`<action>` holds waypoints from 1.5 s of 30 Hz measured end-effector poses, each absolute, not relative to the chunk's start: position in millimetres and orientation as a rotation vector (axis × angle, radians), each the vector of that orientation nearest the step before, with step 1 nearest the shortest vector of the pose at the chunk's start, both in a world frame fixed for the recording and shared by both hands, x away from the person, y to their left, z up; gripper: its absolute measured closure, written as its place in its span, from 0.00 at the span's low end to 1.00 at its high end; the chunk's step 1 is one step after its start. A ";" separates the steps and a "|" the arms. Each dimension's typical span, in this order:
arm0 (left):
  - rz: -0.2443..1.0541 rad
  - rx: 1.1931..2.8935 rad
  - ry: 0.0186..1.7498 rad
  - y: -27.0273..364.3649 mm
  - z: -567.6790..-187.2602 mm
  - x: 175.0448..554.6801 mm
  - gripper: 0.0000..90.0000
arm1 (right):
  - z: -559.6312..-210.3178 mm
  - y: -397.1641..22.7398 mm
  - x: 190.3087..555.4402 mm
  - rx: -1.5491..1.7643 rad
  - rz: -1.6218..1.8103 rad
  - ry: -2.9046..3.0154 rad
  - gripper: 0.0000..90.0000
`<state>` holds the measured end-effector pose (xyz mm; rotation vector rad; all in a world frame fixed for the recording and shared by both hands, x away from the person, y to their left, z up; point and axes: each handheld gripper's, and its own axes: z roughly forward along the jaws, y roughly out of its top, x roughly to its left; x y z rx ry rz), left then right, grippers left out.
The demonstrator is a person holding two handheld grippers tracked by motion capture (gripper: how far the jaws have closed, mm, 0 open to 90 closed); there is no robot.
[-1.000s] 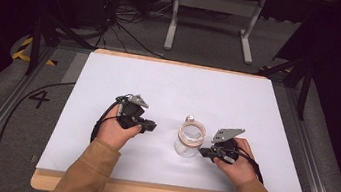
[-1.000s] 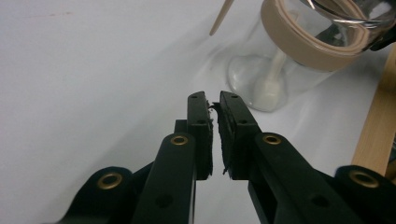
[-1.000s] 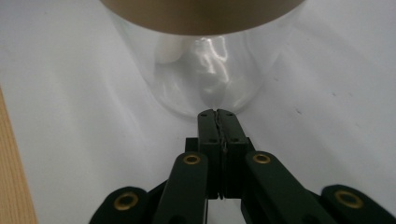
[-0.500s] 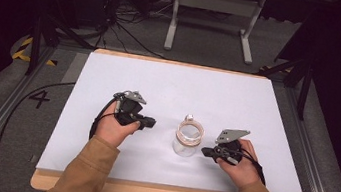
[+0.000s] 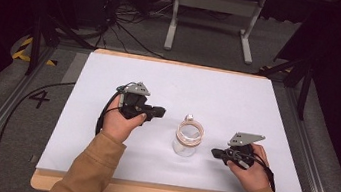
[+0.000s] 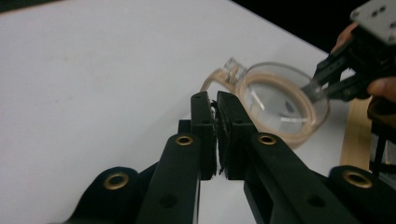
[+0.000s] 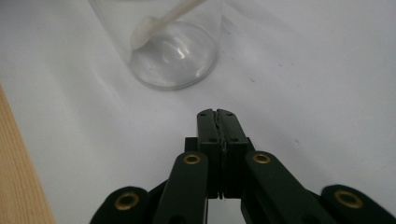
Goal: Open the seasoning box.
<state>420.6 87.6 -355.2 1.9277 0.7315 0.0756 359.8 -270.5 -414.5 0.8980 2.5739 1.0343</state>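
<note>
High view: right gripper (image 5: 215,153) has backed off from the glass jar (image 5: 187,139) since a second ago, left gripper (image 5: 161,110) barely shifted. One jar, two grippers, both aimed at it from either side on the white table (image 5: 238,100).
Left gripper view: jaws just closed, nearly together, empty, jar just past them.
Right gripper view: jaws pressed together, empty; jar (image 7: 170,42) ahead, white spoon (image 7: 154,23) inside.

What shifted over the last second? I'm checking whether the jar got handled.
The right gripper drew back from the jar toward the table's right side, jaws shut and empty. The left gripper, jaws nearly together with nothing between them, barely moved. The jar kept its spot, with the spoon inside.
</note>
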 end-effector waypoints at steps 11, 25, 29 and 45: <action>0.041 1.917 0.713 49.3 -366.8 440.3 1.00 | -406.8 -276.8 357.5 0.917 1.158 2.534 1.00; 0.033 1.994 0.653 13.8 -364.7 452.7 1.00 | -403.9 -267.1 355.1 0.850 1.209 2.561 1.00; 0.029 2.004 0.647 8.4 -364.8 453.4 1.00 | -403.9 -266.0 355.8 0.849 1.214 2.564 1.00; 0.034 2.014 0.651 9.3 -366.4 455.7 1.00 | -398.2 -257.4 352.0 0.818 1.278 2.551 1.00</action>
